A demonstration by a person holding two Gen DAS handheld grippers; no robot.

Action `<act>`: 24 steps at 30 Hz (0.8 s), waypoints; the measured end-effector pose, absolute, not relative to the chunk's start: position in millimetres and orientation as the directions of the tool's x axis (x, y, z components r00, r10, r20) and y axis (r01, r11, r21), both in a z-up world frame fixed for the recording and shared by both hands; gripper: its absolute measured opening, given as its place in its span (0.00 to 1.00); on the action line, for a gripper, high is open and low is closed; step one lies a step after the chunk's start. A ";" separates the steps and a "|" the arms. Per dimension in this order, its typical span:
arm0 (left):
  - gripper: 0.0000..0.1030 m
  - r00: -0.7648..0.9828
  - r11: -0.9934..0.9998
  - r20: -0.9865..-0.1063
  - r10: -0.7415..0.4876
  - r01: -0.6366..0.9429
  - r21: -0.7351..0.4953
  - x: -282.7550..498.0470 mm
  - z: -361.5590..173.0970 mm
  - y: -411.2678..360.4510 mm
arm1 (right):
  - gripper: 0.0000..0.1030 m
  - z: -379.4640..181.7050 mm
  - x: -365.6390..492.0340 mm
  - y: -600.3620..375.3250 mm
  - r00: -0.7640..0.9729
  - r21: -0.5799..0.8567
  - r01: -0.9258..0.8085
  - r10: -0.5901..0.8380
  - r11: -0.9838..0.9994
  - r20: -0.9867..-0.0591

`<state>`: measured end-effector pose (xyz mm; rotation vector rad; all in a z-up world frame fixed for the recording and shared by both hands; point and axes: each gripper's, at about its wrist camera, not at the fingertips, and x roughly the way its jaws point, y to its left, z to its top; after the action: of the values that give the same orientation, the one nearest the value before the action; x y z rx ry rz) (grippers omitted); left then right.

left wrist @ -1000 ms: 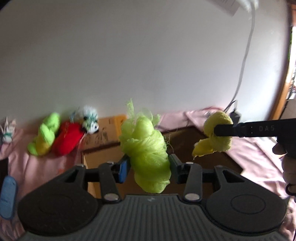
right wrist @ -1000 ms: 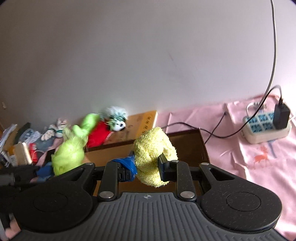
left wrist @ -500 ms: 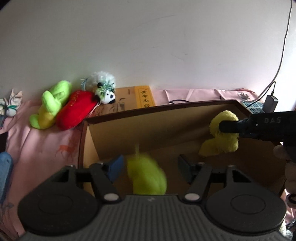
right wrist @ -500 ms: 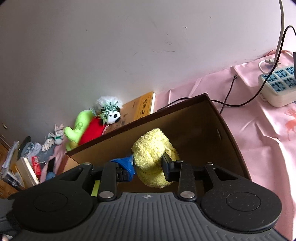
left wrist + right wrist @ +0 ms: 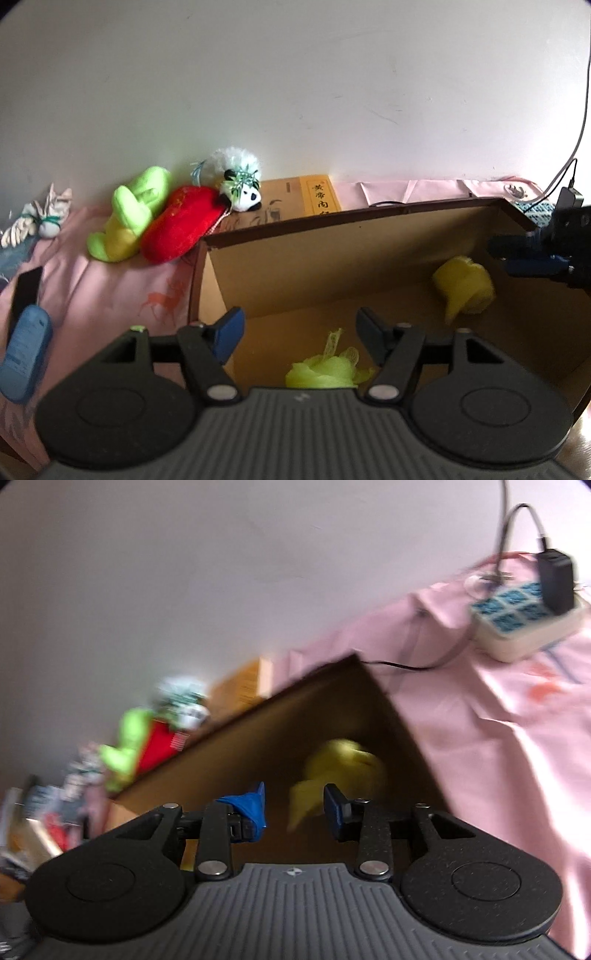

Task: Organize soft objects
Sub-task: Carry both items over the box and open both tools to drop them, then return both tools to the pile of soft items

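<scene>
My left gripper [image 5: 301, 332] stands open over the cardboard box [image 5: 369, 214]. Just below its fingers, the lime green mesh puff [image 5: 325, 371] lies loose on the box floor. At the right of the left wrist view my right gripper [image 5: 524, 254] reaches over the box's far corner. The yellow terry soft thing [image 5: 463, 286] is under it, blurred and free of the pads. In the right wrist view my right gripper [image 5: 295, 812] has its jaws apart and closing slightly. The yellow soft thing [image 5: 343, 771] is beyond them inside the box [image 5: 295, 738], and nothing is gripped.
Left of the box, against the wall, lie a green-yellow plush [image 5: 129, 221], a red plush [image 5: 181, 229], a panda toy [image 5: 240, 188] and a yellow book [image 5: 319, 197]. A blue case [image 5: 24, 354] lies at the far left. A power strip [image 5: 528, 624] sits on the pink cloth.
Both grippers came down over the box and opened. The green puff dropped from my left gripper onto the box floor, and the yellow soft thing left my right gripper.
</scene>
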<state>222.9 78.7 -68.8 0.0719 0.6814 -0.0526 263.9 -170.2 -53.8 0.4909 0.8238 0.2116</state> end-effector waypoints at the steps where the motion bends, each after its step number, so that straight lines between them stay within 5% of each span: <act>1: 0.66 0.775 0.995 -0.631 -0.025 0.078 0.056 222.9 -68.9 77.6 | 0.14 -54.5 263.5 -172.3 0.656 0.499 0.011 0.371 0.866 -0.657; 14: 0.66 0.747 0.983 -0.663 -0.057 0.159 0.095 218.9 -70.7 69.7 | 0.13 -64.7 241.9 -178.7 0.538 0.546 0.236 0.360 0.804 -0.762; 24: 0.67 0.786 0.995 -0.613 -0.073 0.096 0.006 186.5 -34.7 80.7 | 0.16 -3.7 187.9 -203.7 0.756 0.544 0.054 0.321 0.838 -0.570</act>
<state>186.5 80.7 -34.7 0.0373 0.6595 -0.0913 187.9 -203.7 -3.7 0.5701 0.7065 0.1548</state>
